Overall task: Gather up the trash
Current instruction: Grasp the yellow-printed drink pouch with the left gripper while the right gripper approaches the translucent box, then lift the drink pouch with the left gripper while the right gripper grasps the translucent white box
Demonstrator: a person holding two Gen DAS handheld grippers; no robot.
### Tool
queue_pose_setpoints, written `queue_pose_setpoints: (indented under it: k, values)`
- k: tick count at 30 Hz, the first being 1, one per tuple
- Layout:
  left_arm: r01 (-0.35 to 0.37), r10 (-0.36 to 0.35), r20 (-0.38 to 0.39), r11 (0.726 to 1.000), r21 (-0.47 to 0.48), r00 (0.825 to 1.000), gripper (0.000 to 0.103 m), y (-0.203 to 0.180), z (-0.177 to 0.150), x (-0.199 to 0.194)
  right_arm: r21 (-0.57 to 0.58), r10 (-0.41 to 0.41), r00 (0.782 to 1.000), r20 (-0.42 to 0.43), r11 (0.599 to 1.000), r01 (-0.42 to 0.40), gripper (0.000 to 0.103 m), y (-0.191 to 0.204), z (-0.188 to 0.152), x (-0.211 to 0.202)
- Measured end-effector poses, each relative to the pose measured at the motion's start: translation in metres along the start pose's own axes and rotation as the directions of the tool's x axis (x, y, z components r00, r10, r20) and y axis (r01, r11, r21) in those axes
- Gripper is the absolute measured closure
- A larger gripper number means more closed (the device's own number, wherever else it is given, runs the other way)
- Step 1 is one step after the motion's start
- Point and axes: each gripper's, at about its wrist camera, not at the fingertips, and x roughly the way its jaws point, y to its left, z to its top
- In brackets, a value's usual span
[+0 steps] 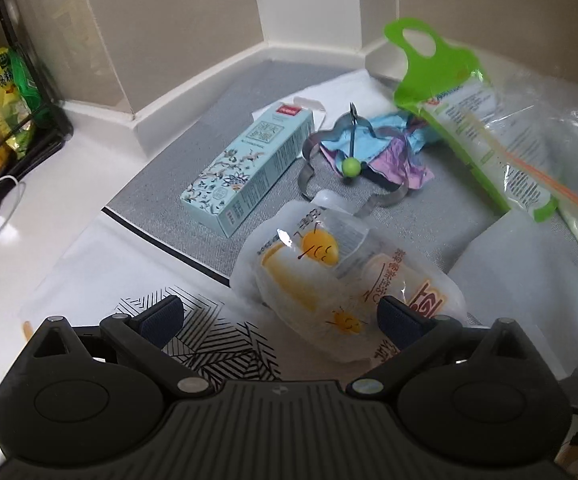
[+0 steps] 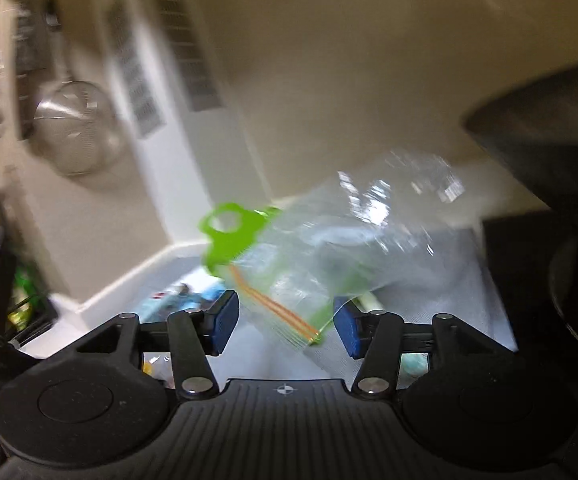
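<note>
Left wrist view showed the left gripper (image 1: 279, 316) spread wide around a crumpled snack wrapper (image 1: 341, 276) at the counter's (image 1: 89, 184) near edge; right gripper (image 2: 285, 326) stood apart, zip bag (image 2: 329, 248) loose between its pads.

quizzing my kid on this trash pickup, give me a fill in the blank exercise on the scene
1. The box lies on a ____ mat.
2. The ball on the metal ring is ____.
3. The left gripper stands ____ around the pouch.
4. The clear bag has an ____ zip strip.

Missing words: grey; green; open; orange
</note>
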Motion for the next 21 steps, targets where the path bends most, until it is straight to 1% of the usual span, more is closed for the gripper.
queue_pose_setpoints:
  k: [3,5,7,8,10,11,12,14,16,17,18,21]
  values:
    - [-0.017,0.017,-0.001,1.000,0.007,1.000,0.000,0.010,-0.003,-0.002,-0.017,0.096,0.994,-0.049,0.995,-0.097,0.048,0.005,-0.002,0.003]
    - [-0.046,0.046,0.004,0.999,0.026,0.999,0.000,0.016,-0.006,-0.003,-0.035,0.159,0.982,-0.099,0.986,-0.164,0.048,0.010,-0.004,0.006]
    - [-0.076,0.075,0.011,0.996,0.046,0.997,0.000,0.024,-0.007,-0.004,-0.065,0.171,0.980,-0.103,0.982,-0.178,0.048,0.016,-0.005,0.004]
    - [-0.087,0.086,0.010,0.995,0.051,0.996,0.000,0.029,-0.008,-0.004,-0.087,0.167,0.981,-0.099,0.981,-0.176,0.047,0.018,-0.006,0.003]
    - [-0.093,0.093,-0.005,0.995,0.042,0.996,0.000,0.040,-0.006,-0.004,-0.112,0.127,0.986,-0.111,0.984,-0.139,0.039,0.021,-0.007,0.004]
    - [-0.087,0.087,-0.015,0.996,0.031,0.996,0.000,0.045,-0.006,-0.005,-0.113,0.104,0.987,-0.123,0.987,-0.118,0.038,0.020,-0.008,0.006]
    - [-0.076,0.076,-0.023,0.997,0.017,0.997,0.000,0.050,-0.004,-0.006,-0.106,0.085,0.987,-0.138,0.989,-0.100,0.035,0.019,-0.008,0.010]
    - [-0.043,0.043,-0.034,0.999,-0.018,0.999,0.000,0.057,-0.002,-0.010,-0.095,0.063,0.989,-0.136,0.993,-0.077,0.031,0.016,-0.007,0.012]
    - [0.006,-0.008,-0.037,0.999,-0.049,0.999,0.000,0.058,0.000,-0.017,-0.096,0.049,0.990,-0.131,0.993,-0.061,0.022,0.014,-0.007,0.010]
    - [0.028,-0.030,-0.037,0.998,-0.063,0.999,0.000,0.057,0.001,-0.020,-0.101,0.035,0.991,-0.127,0.994,-0.048,0.021,0.015,-0.007,0.009]
    - [0.046,-0.049,-0.036,0.996,-0.076,0.998,0.000,0.056,0.002,-0.023,-0.102,0.024,0.991,-0.129,0.994,-0.038,0.017,0.014,-0.007,0.009]
    - [0.079,-0.083,-0.042,0.993,-0.087,0.996,0.000,0.045,0.004,-0.025,-0.062,0.028,0.988,-0.150,0.997,-0.038,0.011,0.010,-0.007,0.013]
